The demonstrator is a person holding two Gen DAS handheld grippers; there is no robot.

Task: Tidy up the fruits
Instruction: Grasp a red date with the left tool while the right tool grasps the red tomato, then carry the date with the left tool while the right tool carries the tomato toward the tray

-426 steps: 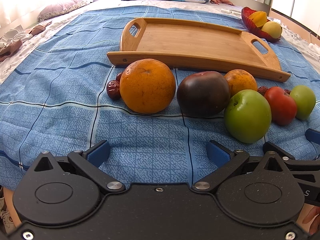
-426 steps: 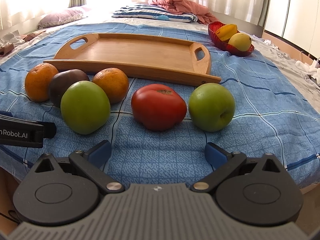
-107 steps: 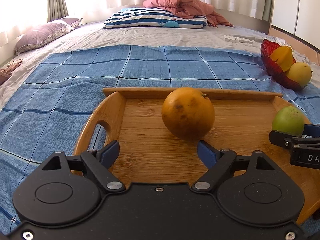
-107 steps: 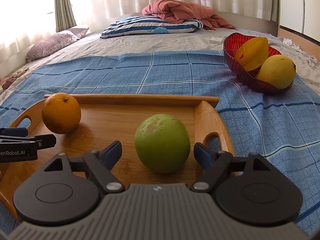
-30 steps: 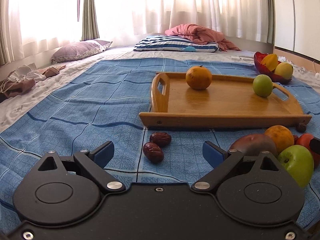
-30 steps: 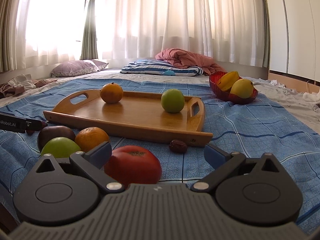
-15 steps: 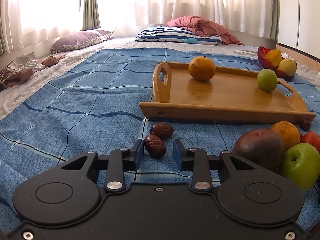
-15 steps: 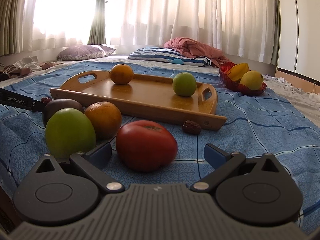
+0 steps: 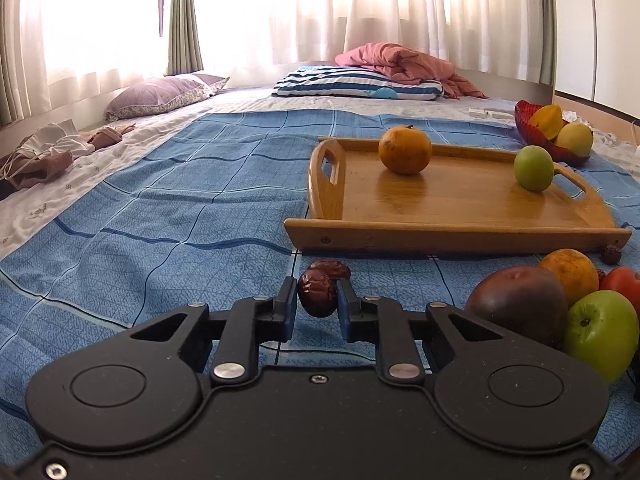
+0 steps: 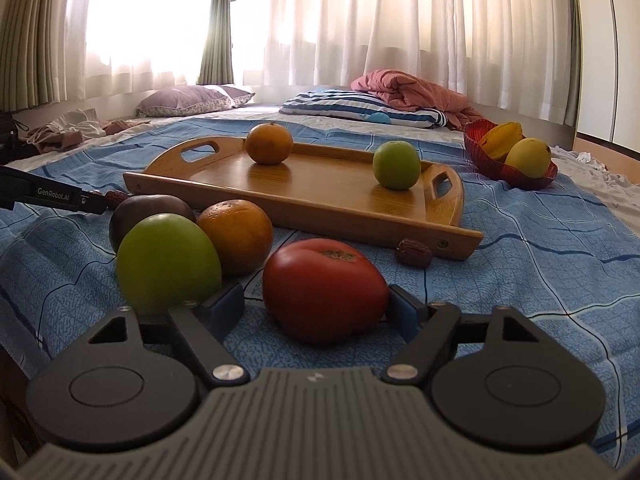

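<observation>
My left gripper [image 9: 317, 296] is shut on a brown date [image 9: 316, 294] on the blue blanket; a second date [image 9: 334, 268] lies just behind it. My right gripper [image 10: 316, 306] is open around a red tomato [image 10: 324, 294], its right pad touching the tomato, the left pad apart. A wooden tray [image 9: 452, 226] holds an orange [image 9: 405, 150] and a small green apple [image 9: 533, 168]. In front of the tray lie a dark purple fruit [image 9: 520, 300], an orange [image 9: 570, 270] and a green apple [image 9: 602, 332]. The left gripper's fingers [image 10: 52, 197] show at the left of the right wrist view.
A red bowl [image 10: 478, 142] with yellow fruit stands right of the tray. Another date [image 10: 414, 253] lies by the tray's front right corner. Pillows [image 9: 356, 86] and a pink quilt lie at the far end. Clothes [image 9: 48, 154] lie at the left.
My left gripper has closed onto the date. My right gripper has moved forward and narrowed around the tomato.
</observation>
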